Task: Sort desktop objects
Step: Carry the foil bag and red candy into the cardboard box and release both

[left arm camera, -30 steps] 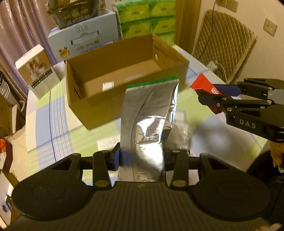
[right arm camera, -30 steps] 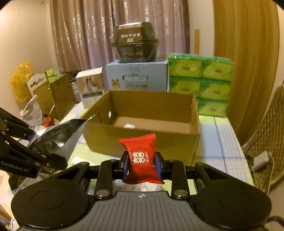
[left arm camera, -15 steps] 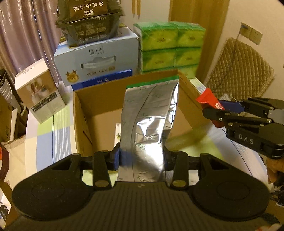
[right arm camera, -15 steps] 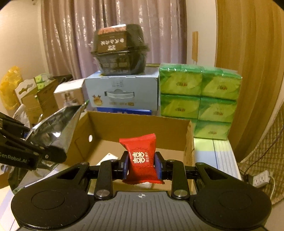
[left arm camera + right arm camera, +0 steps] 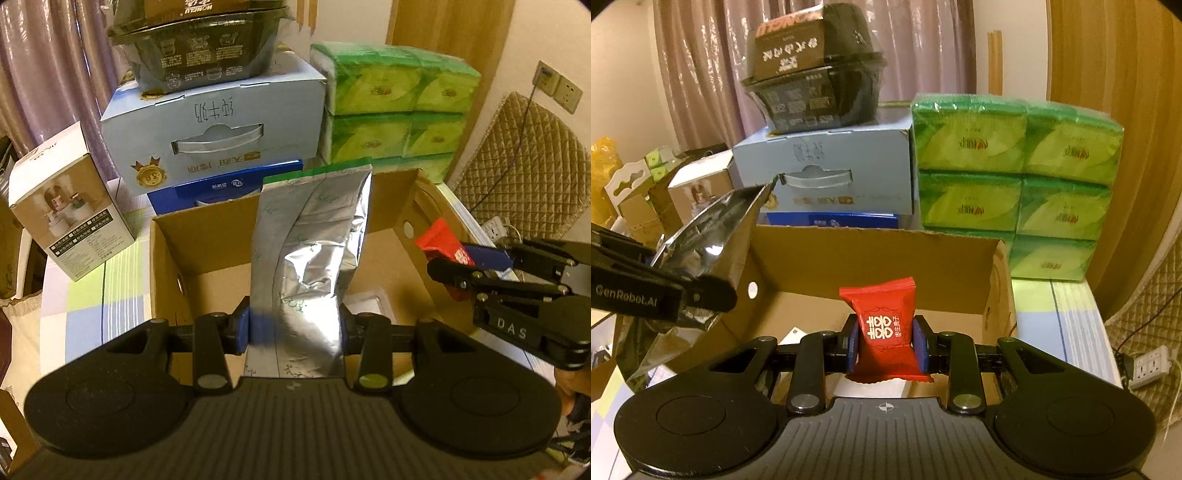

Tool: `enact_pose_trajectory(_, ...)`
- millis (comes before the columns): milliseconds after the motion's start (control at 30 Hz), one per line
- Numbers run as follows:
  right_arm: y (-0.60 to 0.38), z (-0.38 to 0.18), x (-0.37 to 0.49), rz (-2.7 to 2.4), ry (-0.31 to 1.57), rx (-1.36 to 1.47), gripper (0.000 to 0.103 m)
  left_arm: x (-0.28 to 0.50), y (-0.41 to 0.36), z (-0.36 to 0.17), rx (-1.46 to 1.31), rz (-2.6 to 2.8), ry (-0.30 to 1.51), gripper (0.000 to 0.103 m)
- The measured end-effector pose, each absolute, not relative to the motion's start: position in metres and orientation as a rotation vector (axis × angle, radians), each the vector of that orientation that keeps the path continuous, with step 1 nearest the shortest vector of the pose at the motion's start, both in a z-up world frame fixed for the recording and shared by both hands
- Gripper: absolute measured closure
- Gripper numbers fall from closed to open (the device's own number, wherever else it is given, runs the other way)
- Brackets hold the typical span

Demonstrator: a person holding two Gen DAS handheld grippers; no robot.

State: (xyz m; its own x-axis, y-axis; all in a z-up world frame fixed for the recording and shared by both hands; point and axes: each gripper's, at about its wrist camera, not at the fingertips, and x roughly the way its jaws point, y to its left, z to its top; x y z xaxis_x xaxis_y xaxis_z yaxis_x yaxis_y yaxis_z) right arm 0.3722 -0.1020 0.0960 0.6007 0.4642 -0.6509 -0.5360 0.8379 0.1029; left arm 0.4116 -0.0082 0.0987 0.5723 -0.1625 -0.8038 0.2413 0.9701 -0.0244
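So both grippers are loaded and hanging over the open cardboard box (image 5: 207, 236). The left gripper (image 5: 293, 326) has its fingers pinched on the lower part of a silver foil pouch (image 5: 314, 251), which stands upright with its green-edged top reaching past the box's far wall. The right gripper (image 5: 886, 345) is squeezing a small red candy packet (image 5: 882, 328) with white characters on it, held upright above the near right part of the box. There's something pale lying on the box floor, maybe a plastic tray or a slip of paper; hard to tell with the pouch in the way. Behind the box sit a light blue carton (image 5: 214, 133) with a black bowl pack (image 5: 812, 74) on top, and stacked green tissue packs (image 5: 1015, 177) to the right.
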Motion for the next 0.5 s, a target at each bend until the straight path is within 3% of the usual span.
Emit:
enact_pose_trajectory(233, -0.101, 0.085, 0.383, 0.579, 0.739, -0.098, 0.076, 0.434, -0.004, 0.088, 0.079, -0.223, 0.925, 0.065)
enact_pose_trajectory(333, -0.101, 0.081, 0.386, 0.576, 0.744, -0.098, 0.076, 0.438, -0.001, 0.085, 0.067, -0.213, 0.912, 0.058)
enact_pose_trajectory(500, -0.104, 0.076, 0.387, 0.571, 0.755, -0.093, 0.076, 0.436, 0.001, 0.088, 0.068, -0.206, 0.888, 0.057)
